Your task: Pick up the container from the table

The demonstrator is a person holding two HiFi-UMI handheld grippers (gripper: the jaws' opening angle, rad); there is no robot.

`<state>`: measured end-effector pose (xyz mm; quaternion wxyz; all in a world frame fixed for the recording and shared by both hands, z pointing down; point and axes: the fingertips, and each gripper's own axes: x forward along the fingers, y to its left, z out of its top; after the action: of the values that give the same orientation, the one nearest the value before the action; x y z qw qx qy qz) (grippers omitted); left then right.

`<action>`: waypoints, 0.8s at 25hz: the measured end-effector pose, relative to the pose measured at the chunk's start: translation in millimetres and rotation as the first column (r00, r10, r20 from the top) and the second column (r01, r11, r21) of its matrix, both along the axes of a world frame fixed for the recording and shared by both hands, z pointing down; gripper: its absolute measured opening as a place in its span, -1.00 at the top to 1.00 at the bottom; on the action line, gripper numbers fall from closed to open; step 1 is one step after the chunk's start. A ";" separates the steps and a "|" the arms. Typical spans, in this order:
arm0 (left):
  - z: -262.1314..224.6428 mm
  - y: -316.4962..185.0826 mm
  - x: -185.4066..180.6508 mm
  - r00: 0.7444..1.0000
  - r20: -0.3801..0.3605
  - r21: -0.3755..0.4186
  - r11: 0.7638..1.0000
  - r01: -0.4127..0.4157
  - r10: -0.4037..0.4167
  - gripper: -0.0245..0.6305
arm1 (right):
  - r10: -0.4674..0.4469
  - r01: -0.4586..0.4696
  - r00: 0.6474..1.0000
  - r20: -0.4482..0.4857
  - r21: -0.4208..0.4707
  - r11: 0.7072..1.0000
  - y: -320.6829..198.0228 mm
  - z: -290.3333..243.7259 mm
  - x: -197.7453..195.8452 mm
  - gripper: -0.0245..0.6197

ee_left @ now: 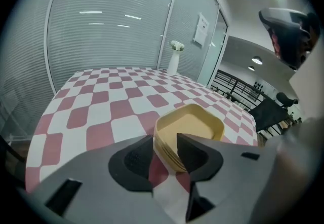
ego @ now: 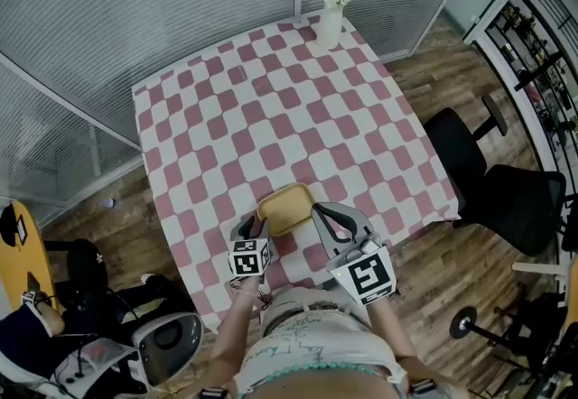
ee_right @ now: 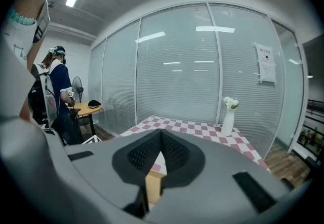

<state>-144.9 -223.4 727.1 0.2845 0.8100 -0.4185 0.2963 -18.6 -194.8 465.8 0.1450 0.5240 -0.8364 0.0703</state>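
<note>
A shallow yellow container (ego: 286,206) sits on the red-and-white checked table (ego: 271,108) near its front edge. My left gripper (ego: 256,224) is at the container's near-left corner. In the left gripper view the left gripper (ee_left: 164,141) stands open, with that corner of the container (ee_left: 195,124) between the jaws; one pad is inside the rim, the other outside with a gap showing. My right gripper (ego: 319,210) is at the container's right side. Its tips meet in the right gripper view, so the right gripper (ee_right: 161,133) is shut. A strip of the container (ee_right: 153,185) shows below its pads.
A white vase with flowers (ego: 330,16) stands at the table's far edge. Black office chairs (ego: 474,167) are to the right of the table. A fan (ego: 168,347) and a round wooden table (ego: 18,253) stand to the left, with a person (ee_right: 56,91) nearby. Blinded glass walls lie behind.
</note>
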 end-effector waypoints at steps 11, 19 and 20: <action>33.4 -10.7 4.2 0.982 0.006 -0.154 0.970 0.189 -0.190 0.40 | 0.041 -0.041 0.999 0.007 -0.009 0.999 -1.0 4.3 15.8 0.94; 46.0 -11.6 5.7 0.953 0.014 -0.213 0.930 0.300 -0.304 0.60 | 0.052 -0.052 0.999 0.012 -0.018 0.998 1.6 7.9 30.1 0.94; 45.9 -11.8 6.5 0.950 0.020 -0.212 0.927 0.309 -0.312 0.63 | 0.053 -0.053 0.998 0.014 -0.020 0.998 2.2 8.4 32.0 0.94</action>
<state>-138.4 -235.3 773.0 0.4155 0.7005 -0.5055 0.2848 13.4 -192.6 474.2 0.1425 0.5440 -0.8224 0.0862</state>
